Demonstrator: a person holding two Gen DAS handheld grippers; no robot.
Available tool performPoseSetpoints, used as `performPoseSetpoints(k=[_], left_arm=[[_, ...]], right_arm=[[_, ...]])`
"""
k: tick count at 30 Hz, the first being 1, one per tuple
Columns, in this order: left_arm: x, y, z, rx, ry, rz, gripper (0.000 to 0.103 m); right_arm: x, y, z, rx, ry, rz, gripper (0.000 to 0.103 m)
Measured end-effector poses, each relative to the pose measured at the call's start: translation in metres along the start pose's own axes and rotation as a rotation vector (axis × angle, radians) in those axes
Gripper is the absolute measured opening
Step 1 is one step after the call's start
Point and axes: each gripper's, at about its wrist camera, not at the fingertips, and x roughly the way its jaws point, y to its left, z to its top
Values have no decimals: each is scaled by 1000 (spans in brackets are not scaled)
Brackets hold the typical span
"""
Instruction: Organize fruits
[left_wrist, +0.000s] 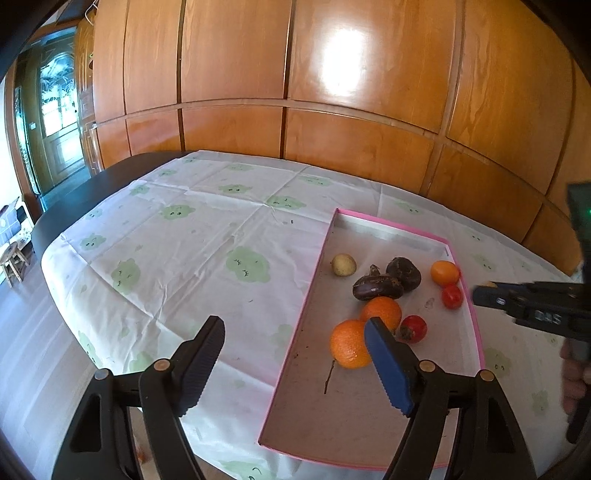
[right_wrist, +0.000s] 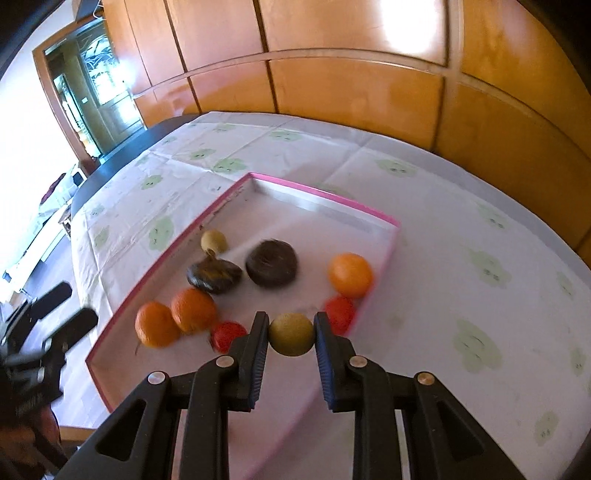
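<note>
A pink-rimmed tray (left_wrist: 301, 314) (right_wrist: 325, 195) lies on the table and holds several fruits: oranges (left_wrist: 349, 343) (right_wrist: 349, 275), red tomatoes (left_wrist: 413, 328) (right_wrist: 227, 334), two dark fruits (left_wrist: 404, 273) (right_wrist: 271, 262) and a small yellow-green fruit (left_wrist: 343, 264) (right_wrist: 213, 240). My right gripper (right_wrist: 291, 332) is shut on a yellow-green round fruit (right_wrist: 291, 334) and holds it above the tray's near right part. It shows in the left wrist view (left_wrist: 487, 290) at the tray's right rim. My left gripper (left_wrist: 295, 339) is open and empty over the tray's left rim.
The table wears a white cloth with green cloud faces (left_wrist: 177, 236) (right_wrist: 461, 258). Wooden wall panels (left_wrist: 295, 92) stand right behind it. The dark bare table edge (left_wrist: 92, 192) lies at the far left, with a door and floor beyond.
</note>
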Motion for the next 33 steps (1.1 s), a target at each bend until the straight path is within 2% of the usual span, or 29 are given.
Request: performPoseSetpoints(k=[4,8,16,24,33], left_arm=[[1,0,-1,-2,4,-10,78],[2,-1,-3,4,6,-19,78],[5,-3,-3,4,7,-23,78],[3,-9,-3,14,4,-9,83],[-9,-21,-6,41,-15,-16,86]], right_arm=[[26,4,8,18,40,9,25],[32,4,7,32,49,22,29],[12,14,-17,-22,24,14,29],[-3,23,-34,4,-11,24,29],[-29,27,-53,69,-88,-27,30]])
